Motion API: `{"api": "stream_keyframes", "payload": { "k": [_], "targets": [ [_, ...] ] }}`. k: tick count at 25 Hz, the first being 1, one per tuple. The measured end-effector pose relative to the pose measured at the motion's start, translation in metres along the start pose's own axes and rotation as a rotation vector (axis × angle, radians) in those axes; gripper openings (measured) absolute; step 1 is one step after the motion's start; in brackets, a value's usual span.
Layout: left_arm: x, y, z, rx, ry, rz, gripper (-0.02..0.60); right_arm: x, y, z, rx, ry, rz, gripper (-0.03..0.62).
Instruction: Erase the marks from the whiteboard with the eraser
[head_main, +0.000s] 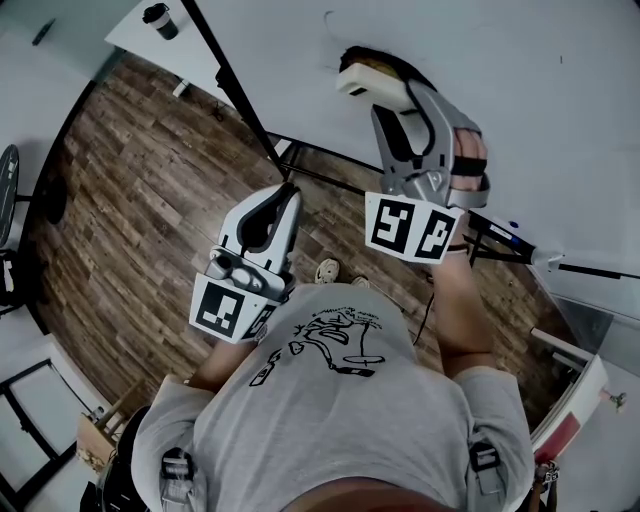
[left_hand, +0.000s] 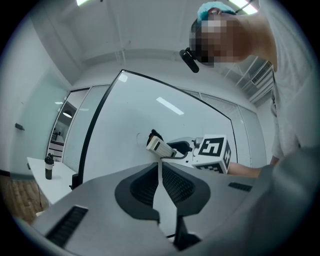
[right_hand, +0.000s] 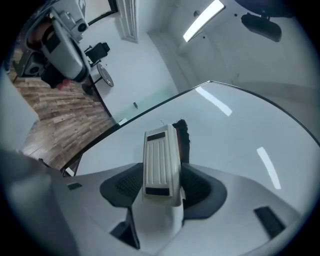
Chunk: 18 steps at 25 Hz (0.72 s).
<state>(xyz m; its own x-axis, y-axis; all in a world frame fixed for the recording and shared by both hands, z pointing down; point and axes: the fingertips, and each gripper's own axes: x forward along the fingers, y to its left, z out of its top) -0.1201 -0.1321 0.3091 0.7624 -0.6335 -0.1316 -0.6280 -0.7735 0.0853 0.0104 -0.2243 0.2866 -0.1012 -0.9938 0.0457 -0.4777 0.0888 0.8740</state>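
Head view: right gripper (head_main: 392, 98) is raised against the large white whiteboard (head_main: 520, 90) with its black frame. It is clamped on a cream ribbed plastic eraser (head_main: 372, 80). A dark felt edge shows on the eraser's board side and appears to meet the board surface; contact not certain. The left gripper (head_main: 287, 192) hangs off the board, just below its black lower frame bar, over the brown wood-plank floor (head_main: 150, 190). Only this view takes in the person's grey printed T-shirt (head_main: 340, 400) and both grippers at once.

Right gripper view: jaws part open, closed onto the near end of the eraser (right_hand: 161, 162). Its long axis runs straight out along the jaws toward the whiteboard (right_hand: 240, 135), far end pointing at the board. The ribbed back faces the camera. Black felt (right_hand: 183, 137) runs along its right edge, beside the right-hand jaw. A faint short mark (right_hand: 161, 121) sits on the board just past the eraser's far end. Head view does not resolve this.

Left gripper view: the left gripper (left_hand: 159, 167) has its jaws pressed together, nothing between them. Beyond, seen side-on, the eraser (left_hand: 160, 145) lies tilted against the whiteboard (left_hand: 125, 110). The right gripper's black-and-white marker cube (left_hand: 212, 151) sits behind it, away from the board.
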Motion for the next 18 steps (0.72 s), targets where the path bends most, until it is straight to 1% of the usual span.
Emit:
{"api": "stream_keyframes", "payload": {
  "k": [3,5,18],
  "targets": [
    [0.001,0.001,0.000,0.000,-0.002,0.002,0.041,0.001,-0.023,0.001,0.002,-0.004,-0.040,0.247],
    [0.002,0.002,0.000,-0.002,-0.001,0.002,0.040,0.008,-0.028,-0.005,0.008,0.003,-0.040,0.247],
    [0.007,0.005,-0.004,-0.004,0.005,0.002,0.040,0.018,-0.020,-0.011,0.013,-0.019,-0.077,0.247]
  ]
}}
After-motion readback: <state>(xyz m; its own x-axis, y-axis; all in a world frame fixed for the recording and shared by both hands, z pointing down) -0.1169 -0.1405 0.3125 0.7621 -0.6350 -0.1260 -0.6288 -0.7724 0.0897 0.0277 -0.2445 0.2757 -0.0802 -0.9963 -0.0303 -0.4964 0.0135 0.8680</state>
